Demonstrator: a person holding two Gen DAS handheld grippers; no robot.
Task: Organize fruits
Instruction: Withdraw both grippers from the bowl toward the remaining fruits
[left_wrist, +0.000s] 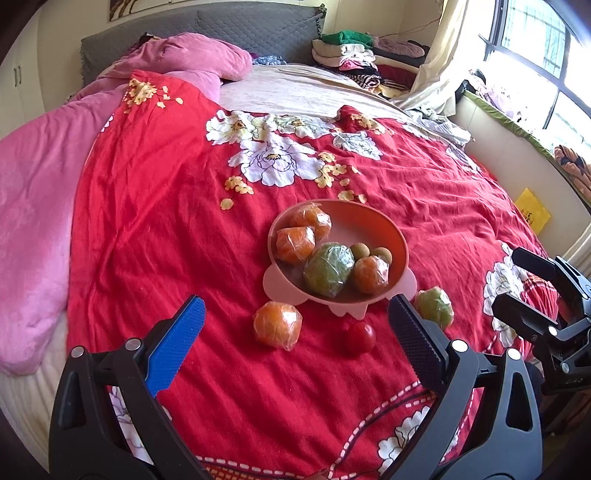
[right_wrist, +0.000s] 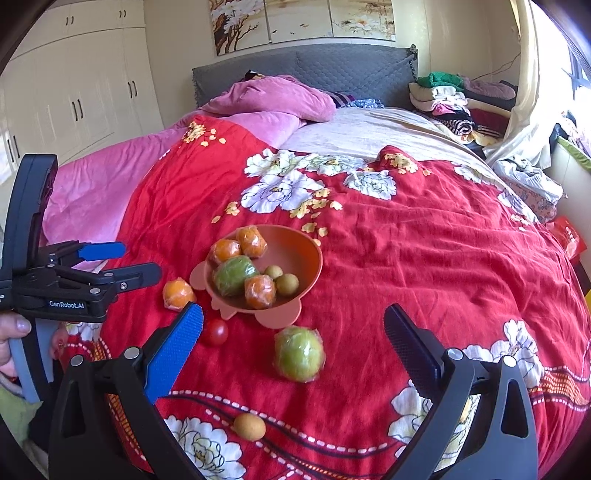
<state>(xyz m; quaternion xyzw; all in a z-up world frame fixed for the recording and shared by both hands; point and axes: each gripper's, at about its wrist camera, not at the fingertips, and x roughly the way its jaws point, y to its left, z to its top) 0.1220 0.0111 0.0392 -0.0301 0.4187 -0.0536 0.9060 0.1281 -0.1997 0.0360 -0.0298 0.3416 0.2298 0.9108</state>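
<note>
The pink bowl (right_wrist: 310, 254) sat near the middle of the red floral bedspread (right_wrist: 424, 266), already holding three wrapped oranges, a wrapped green fruit (right_wrist: 233, 275) and two small brown fruits. Four pieces lay loose on the cloth around its near side: a wrapped orange (right_wrist: 178, 293) to the left of the bowl, a red tomato (right_wrist: 215, 332) just in front of it, a second wrapped green fruit (right_wrist: 299, 353) near and slightly right, and a small brown fruit (right_wrist: 250, 426) nearest of all.

The gathering looked partly done, with loose fruit not yet collected. The right gripper (right_wrist: 293, 326) hung above the cloth with its jaws spread wide and empty, the loose green fruit lying between them in its view. The left gripper (left_wrist: 297, 317) was likewise spread and empty, framing the loose orange and tomato.

The next move would likely call for lowering one gripper around a loose fruit, closing gently on the slippery wrap, then carrying it over the bowl's rim without knocking the pile.
</note>
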